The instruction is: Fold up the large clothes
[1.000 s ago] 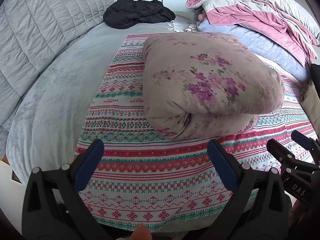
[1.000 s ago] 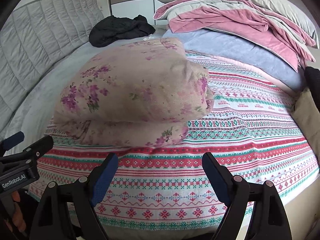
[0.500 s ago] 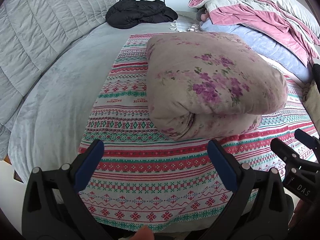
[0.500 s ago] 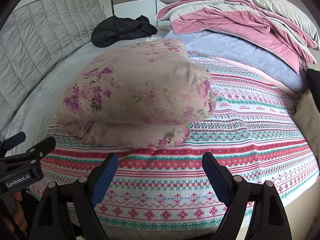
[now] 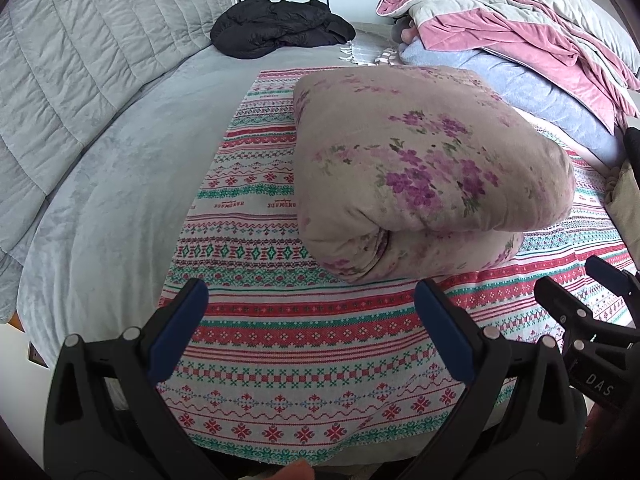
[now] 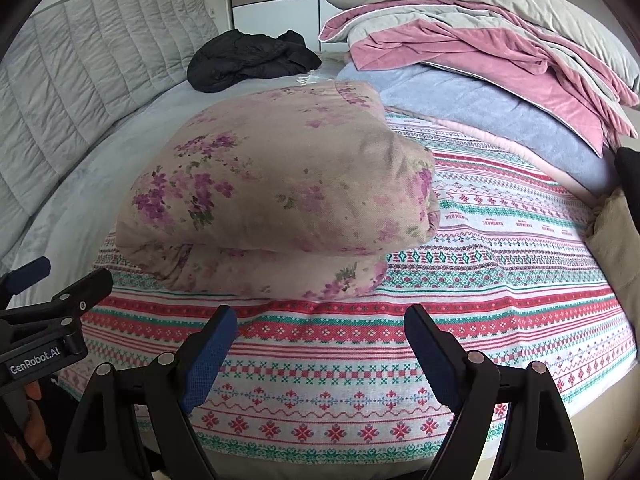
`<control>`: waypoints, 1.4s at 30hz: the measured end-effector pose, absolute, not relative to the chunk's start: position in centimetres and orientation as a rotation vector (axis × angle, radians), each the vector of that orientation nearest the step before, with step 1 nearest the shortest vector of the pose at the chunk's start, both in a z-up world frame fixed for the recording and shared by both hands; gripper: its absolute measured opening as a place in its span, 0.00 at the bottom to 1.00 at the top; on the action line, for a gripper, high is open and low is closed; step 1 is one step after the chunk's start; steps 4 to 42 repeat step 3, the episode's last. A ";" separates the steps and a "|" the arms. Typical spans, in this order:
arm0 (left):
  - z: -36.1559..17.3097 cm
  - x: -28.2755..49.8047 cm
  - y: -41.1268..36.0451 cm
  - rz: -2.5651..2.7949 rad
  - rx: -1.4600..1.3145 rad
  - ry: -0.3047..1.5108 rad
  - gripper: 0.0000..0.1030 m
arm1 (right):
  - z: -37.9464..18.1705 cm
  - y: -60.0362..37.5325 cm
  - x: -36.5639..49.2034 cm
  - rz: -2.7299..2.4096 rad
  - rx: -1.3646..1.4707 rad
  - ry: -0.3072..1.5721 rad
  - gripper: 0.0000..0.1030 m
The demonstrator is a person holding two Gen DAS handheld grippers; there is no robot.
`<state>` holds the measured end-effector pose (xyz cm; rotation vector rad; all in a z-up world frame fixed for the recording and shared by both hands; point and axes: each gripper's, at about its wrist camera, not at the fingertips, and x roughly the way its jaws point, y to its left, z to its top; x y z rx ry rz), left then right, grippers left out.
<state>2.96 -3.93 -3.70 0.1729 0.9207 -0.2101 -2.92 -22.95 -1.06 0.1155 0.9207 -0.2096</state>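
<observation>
Bed (image 5: 100, 200) fills frame; folded floral quilt (image 5: 420, 176) sits centre on striped blanket (image 5: 300, 336). Left gripper (image 5: 308, 312), right gripper (image 6: 316, 336) spread wide, empty, low in frame. Judgement: square loose lower edge, press flat.

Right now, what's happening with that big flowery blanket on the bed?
A person holds a tool in each hand. The left tool and the right tool are both open, above the near edge of the striped cloth, touching nothing. The flowery blanket lies on that cloth already folded into a thick bundle. More bedding is piled behind it.
</observation>
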 end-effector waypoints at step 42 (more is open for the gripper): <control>-4.0 3.1 -3.8 -0.218 0.157 0.931 0.99 | -1.3 -22.8 -2.6 -0.201 0.116 0.926 0.84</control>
